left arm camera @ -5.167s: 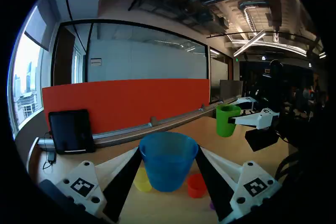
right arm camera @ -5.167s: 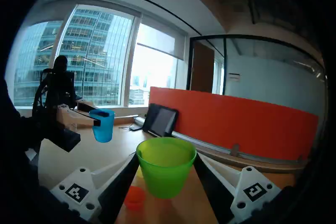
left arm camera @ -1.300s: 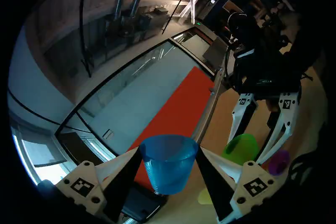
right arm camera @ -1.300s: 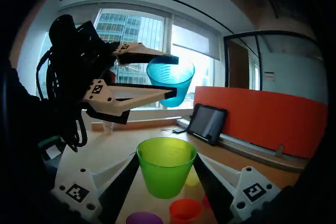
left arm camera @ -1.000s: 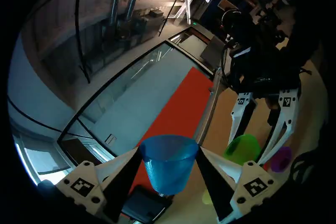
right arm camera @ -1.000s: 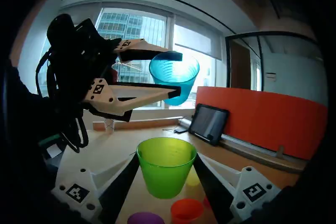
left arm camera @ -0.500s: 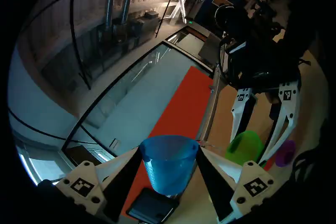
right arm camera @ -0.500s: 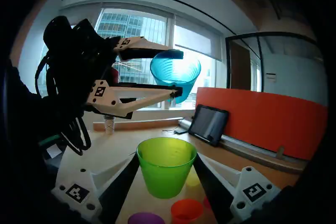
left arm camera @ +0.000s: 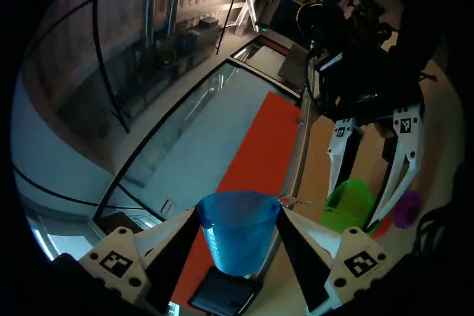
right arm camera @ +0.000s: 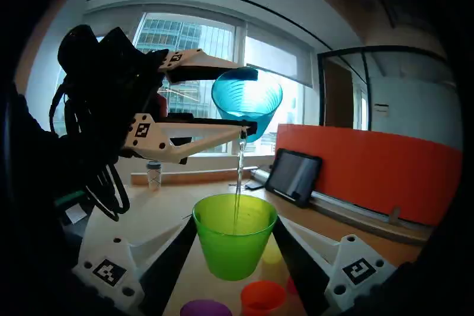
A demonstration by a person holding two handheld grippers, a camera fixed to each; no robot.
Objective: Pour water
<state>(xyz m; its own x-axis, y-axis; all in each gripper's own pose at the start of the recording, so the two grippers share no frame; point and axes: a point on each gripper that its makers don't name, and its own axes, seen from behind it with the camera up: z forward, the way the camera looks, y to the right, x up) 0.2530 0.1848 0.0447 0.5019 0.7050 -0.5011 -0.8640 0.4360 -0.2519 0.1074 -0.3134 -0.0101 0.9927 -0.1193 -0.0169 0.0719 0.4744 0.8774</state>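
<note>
The left gripper (right arm camera: 252,101) pinches the blue cup (right arm camera: 246,99) across its body, one finger on each side. In the right gripper view the cup is held up high and tipped over, its mouth facing the camera. A thin stream of water (right arm camera: 239,174) falls from its lower rim into the green cup (right arm camera: 234,245). The green cup sits upright directly below, clamped between the two fingers of the right gripper (right arm camera: 234,221) above the table (right arm camera: 160,197).

In the left gripper view the blue cup fills the gap between that gripper's fingers, and the green cup shows farther off to the right with the other gripper's fingers on both sides of it.

Below the green cup stand an orange cup (right arm camera: 260,295) and a purple cup (right arm camera: 204,309); a yellow one (right arm camera: 271,252) peeks out just behind.

Each gripper finger carries a square black-and-white marker (right arm camera: 108,271) (a pattern, not lettering). A small sign (right arm camera: 381,107) on the glass wall is too small to read. A dark tablet (right arm camera: 293,176) leans against the orange partition (right arm camera: 379,168).
</note>
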